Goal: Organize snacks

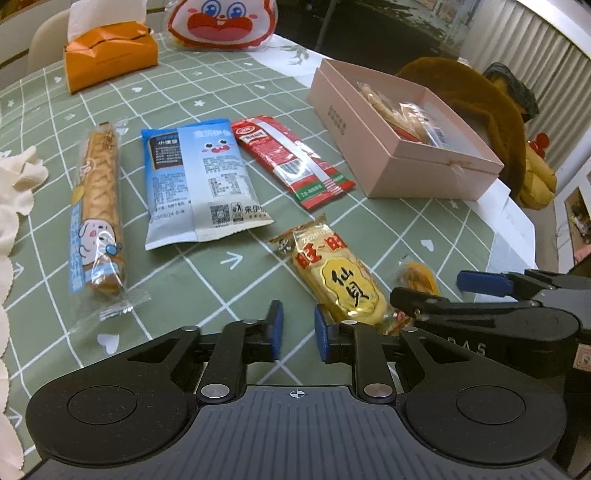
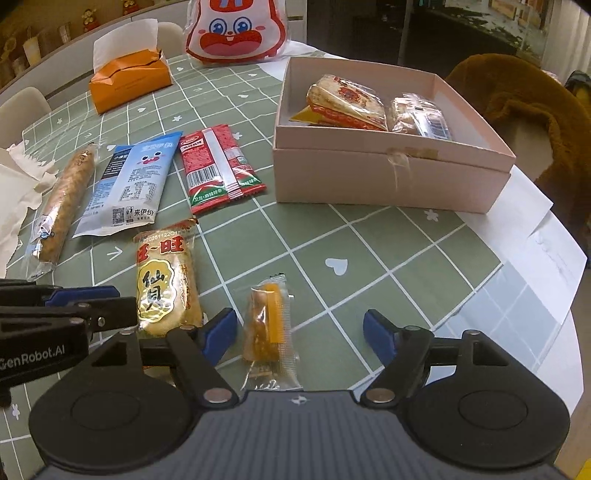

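Several snacks lie on the green checked tablecloth: a long biscuit stick (image 1: 99, 210), a blue packet (image 1: 199, 177), a red packet (image 1: 291, 158), a yellow rice cracker (image 1: 340, 280) and a small orange snack (image 2: 267, 328). A pink box (image 2: 391, 177) holds several packets (image 2: 347, 101). My left gripper (image 1: 298, 332) is open and empty, just left of the rice cracker. My right gripper (image 2: 300, 334) is open wide, its fingers on either side of the small orange snack, which lies nearer the left finger. The right gripper also shows in the left wrist view (image 1: 439, 291).
An orange tissue box (image 1: 109, 55) and a cartoon rabbit bag (image 1: 221, 24) stand at the back of the table. Crumpled white paper (image 1: 14, 192) lies at the left edge. A brown plush throw (image 2: 524, 107) hangs over a chair beyond the box. White paper sheets (image 2: 535, 229) lie at the right.
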Available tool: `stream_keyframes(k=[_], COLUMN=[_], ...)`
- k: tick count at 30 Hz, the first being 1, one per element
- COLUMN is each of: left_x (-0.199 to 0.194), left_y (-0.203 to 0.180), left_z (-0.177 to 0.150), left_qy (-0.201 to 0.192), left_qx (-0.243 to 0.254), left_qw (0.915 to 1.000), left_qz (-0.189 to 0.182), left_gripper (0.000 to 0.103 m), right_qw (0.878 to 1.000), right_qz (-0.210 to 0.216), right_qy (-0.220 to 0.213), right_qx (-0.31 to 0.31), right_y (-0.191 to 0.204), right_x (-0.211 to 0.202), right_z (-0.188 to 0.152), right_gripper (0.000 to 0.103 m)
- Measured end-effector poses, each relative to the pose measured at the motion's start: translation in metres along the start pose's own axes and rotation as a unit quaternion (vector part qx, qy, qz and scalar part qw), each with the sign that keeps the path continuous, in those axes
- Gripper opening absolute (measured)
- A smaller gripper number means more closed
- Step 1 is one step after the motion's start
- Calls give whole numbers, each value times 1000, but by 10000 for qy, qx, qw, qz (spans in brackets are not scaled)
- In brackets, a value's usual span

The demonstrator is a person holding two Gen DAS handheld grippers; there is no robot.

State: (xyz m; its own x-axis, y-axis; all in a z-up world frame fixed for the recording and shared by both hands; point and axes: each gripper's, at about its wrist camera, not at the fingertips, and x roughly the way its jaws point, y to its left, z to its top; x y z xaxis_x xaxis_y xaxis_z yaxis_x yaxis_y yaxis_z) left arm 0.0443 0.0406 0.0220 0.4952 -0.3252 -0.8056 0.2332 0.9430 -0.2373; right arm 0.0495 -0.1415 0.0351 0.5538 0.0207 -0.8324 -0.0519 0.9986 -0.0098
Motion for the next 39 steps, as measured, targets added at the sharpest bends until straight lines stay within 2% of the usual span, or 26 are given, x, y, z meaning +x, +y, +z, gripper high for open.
stream_keyframes(k=[4,6,7,8,10,18,29,33,37,39], left_x=[-4,-6,-7,-8,-11,-13,-15,-14,-29,-26], left_y=[10,13,13,12,11,10,17,25,31,28], left_z=[-5,-7,-8,-10,-13,-17,-22,-15,0,11], left_qy=[20,27,30,32,30,22,-55,49,-334,-326], left_qx=[-286,-350,-338,-311,-249,-206,-302,-689,-1155,-1340], left_qw=[9995,9993,9994,9995,9997,9998,9991,9959,9906,9879], left_qz=[-120,-120,-101,-81,-54,-38,-302,-590,-657,-706], left_gripper=[14,13,13,13,13,13,13,16,18,19], right_qw=[9999,9996,9992,9987,9975,9962,9976,9976,9975,9973], right_qz=[52,164,207,237,277,449,392,409,490,503], right_qy=[29,14,10,17,23,101,47,6,-54,-81], right_qx=[-111,-249,-351,-457,-650,-734,-571,-560,-504,-522], right_y=[5,10,14,18,27,25,10,10,6,6], right_x=[2,1,-1,-2,-4,-15,-20,-21,-22,-22], right_z=[5,8,9,9,7,-7,-15,-16,-18,-19], right_gripper=[76,60,44,32,23,22,22,23,23,23])
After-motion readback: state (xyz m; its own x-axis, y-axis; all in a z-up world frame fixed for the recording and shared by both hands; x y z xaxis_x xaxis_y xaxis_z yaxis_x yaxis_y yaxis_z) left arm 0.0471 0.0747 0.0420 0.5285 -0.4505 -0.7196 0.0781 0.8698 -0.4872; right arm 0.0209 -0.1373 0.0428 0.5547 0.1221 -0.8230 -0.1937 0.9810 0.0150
